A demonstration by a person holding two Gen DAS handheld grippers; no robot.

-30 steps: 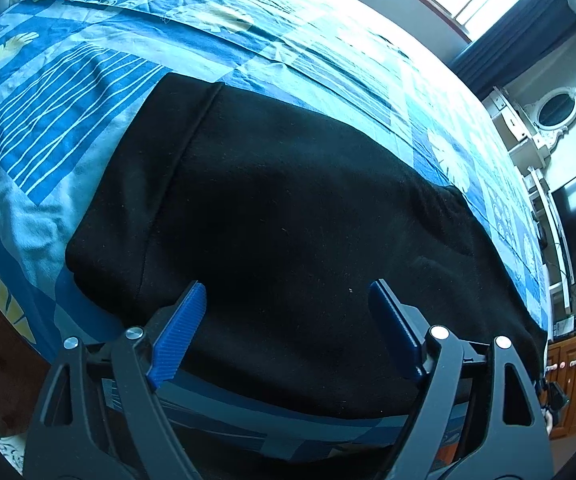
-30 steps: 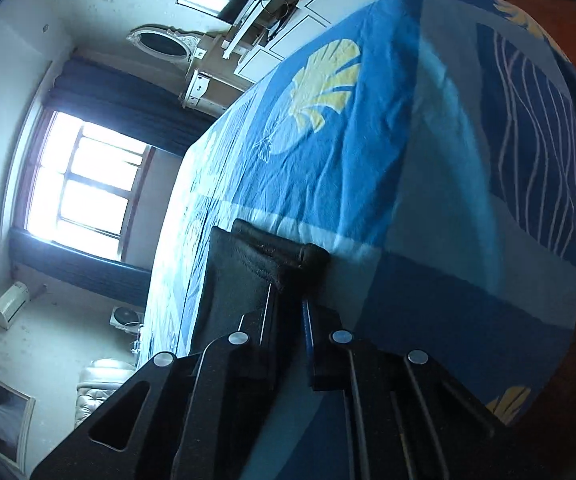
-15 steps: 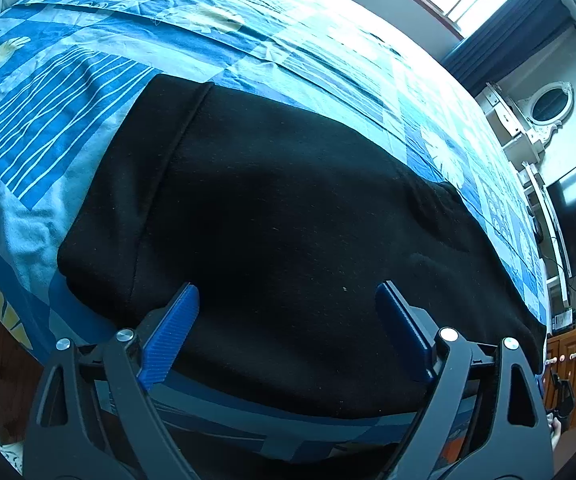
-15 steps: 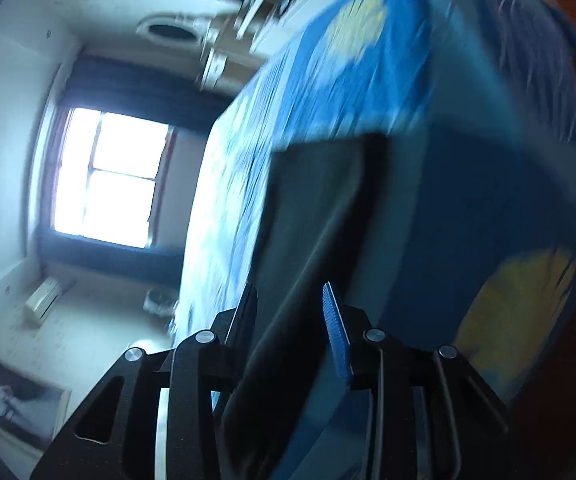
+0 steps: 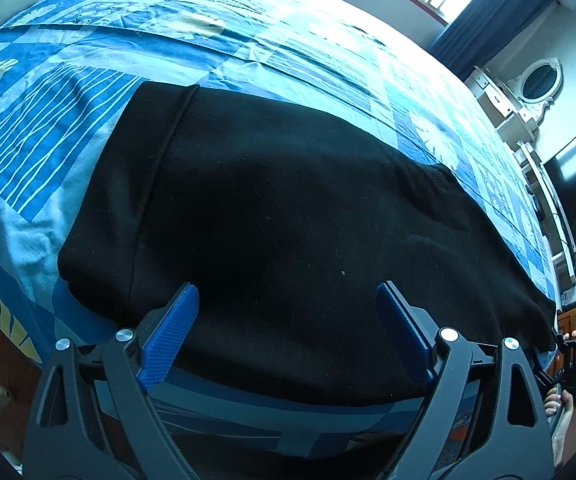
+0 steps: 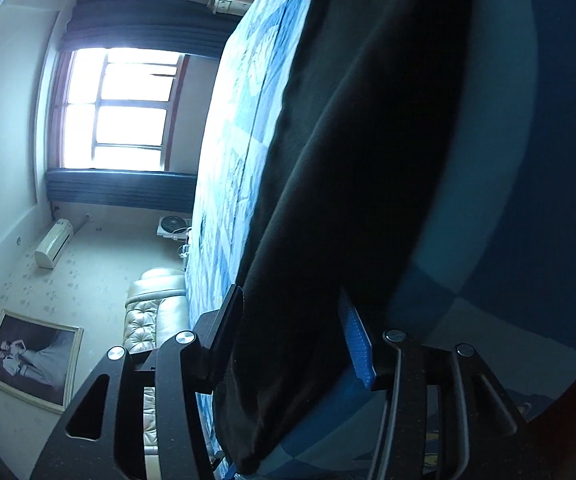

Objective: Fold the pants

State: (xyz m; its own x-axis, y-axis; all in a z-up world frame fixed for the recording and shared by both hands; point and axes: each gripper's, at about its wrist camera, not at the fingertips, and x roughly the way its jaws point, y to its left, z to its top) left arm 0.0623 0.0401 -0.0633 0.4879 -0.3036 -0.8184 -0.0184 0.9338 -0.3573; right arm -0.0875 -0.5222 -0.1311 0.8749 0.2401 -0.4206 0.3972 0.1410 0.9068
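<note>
Black pants (image 5: 288, 216) lie flat on the blue patchwork bedspread (image 5: 48, 128), ahead of the spread left tongs (image 5: 288, 320). The right tongs (image 6: 292, 332), just opening, straddle the pants' edge unpinched.

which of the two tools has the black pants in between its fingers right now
The right tool: the edge of the black pants runs between its half-open fingers. The left tool stands wide open above the fabric, nothing between its fingers.
</note>
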